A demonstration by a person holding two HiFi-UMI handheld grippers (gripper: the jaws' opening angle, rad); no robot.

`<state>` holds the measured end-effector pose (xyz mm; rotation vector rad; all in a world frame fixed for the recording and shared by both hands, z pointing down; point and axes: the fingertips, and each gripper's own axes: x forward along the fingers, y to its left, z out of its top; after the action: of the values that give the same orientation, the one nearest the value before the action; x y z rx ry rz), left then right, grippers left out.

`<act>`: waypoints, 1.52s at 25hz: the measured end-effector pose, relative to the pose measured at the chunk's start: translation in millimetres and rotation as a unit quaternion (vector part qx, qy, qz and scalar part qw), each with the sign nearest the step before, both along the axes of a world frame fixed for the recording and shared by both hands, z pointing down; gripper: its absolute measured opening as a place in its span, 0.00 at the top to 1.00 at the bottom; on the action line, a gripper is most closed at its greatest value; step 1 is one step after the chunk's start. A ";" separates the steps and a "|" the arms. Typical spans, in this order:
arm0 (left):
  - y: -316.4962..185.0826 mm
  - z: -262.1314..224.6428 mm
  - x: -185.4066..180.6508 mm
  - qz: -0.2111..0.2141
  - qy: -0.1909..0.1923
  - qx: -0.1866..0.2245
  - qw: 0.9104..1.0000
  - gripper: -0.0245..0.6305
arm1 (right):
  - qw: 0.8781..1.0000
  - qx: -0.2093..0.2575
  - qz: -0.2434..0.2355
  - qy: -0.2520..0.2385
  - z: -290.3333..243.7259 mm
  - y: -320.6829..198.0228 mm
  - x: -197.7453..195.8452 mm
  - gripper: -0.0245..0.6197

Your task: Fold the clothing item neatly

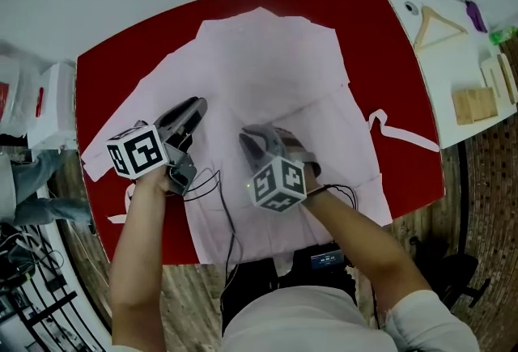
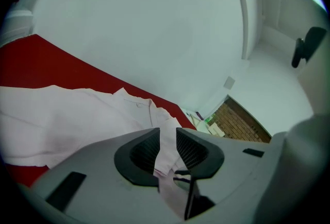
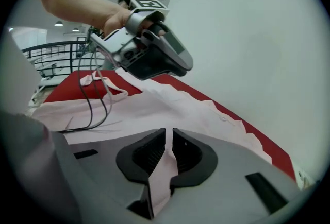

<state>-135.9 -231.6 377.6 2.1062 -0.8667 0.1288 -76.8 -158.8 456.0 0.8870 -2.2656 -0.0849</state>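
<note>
Seen from above, a red table (image 1: 101, 79) carries a pale pink shirt (image 1: 267, 67) spread across most of it, with its lower end reaching the near edge by the person.

Left of centre, the left tongs (image 1: 193, 109) point away from the person, over the middle of the shirt. In the left gripper view, a narrow fold of the shirt (image 2: 77, 115) runs between the left tongs (image 2: 166, 138). The jaws stand apart, and the cloth seems to lie loose there rather than pinched.

Black cables (image 1: 214, 180) trail across the fabric between the person's two arms.

Just right of them, the right tongs (image 1: 249, 136) are clenched on a raised ridge of the same shirt (image 3: 170, 109). The right gripper view shows the right tongs (image 3: 168, 140) with their pads (image 3: 152, 151) pressed against a thin strip of fabric.

Further right, a cloth tie (image 1: 405, 137) lies on the red surface. Beyond it, a white side table (image 1: 429, 67) holds a wooden hanger (image 1: 449, 20) and wooden blocks (image 1: 473, 103).
</note>
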 end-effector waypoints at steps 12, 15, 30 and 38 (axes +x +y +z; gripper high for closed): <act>60.4 -27.6 -44.8 0.005 0.056 0.048 0.997 0.91 | 0.991 -0.028 0.074 0.112 48.2 -8.8 27.4 0.90; 67.0 -27.9 -60.3 -0.009 0.069 0.051 0.996 0.92 | 0.991 -0.016 0.083 0.103 30.4 -1.8 23.1 0.90; 107.1 -9.8 -104.7 -0.097 0.048 0.046 0.993 0.92 | 0.995 0.003 0.024 0.092 -3.0 23.0 -0.2 0.90; 132.0 2.3 -163.9 -0.172 0.008 0.038 0.984 0.92 | 0.996 0.014 -0.031 0.080 -26.7 33.2 -49.1 0.90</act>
<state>-299.8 -99.7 379.8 1.9889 -1.2277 -0.1045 -125.9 -125.6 429.3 0.7962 -2.1467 -0.2084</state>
